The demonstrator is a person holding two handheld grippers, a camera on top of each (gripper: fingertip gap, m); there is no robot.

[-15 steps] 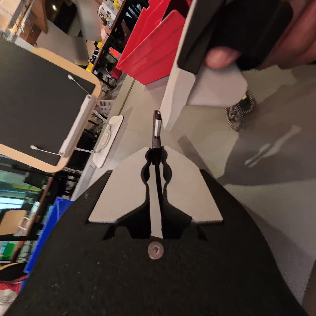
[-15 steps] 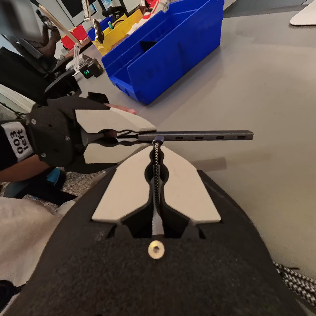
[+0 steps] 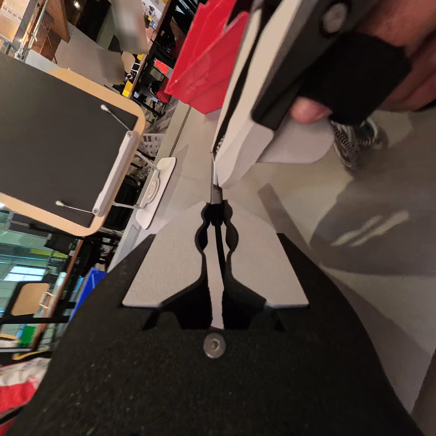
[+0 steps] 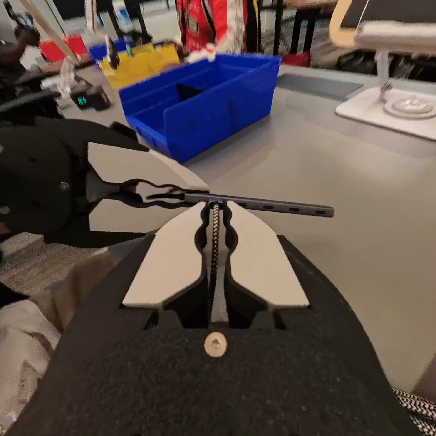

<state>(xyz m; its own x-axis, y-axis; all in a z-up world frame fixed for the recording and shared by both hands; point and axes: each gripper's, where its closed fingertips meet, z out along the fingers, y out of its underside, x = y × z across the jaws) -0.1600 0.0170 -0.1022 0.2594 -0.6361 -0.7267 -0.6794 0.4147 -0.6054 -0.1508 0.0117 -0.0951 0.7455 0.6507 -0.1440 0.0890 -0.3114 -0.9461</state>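
Grey hub bar (image 4: 271, 207) held level above the desk (image 4: 330, 236), left gripper (image 4: 188, 195) jaws clamped on its end; right gripper (image 4: 215, 207) jaws pinch the braided cable (image 4: 214, 236) plug at a port. Sideways strain risks bending the plug

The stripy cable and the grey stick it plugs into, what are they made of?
Cable: looks like woven fabric, since black and white threads criss-cross along it in a matte braid. Stick: probably metal, smooth dark grey with a dull sheen and crisp edges, though painted plastic could look the same.
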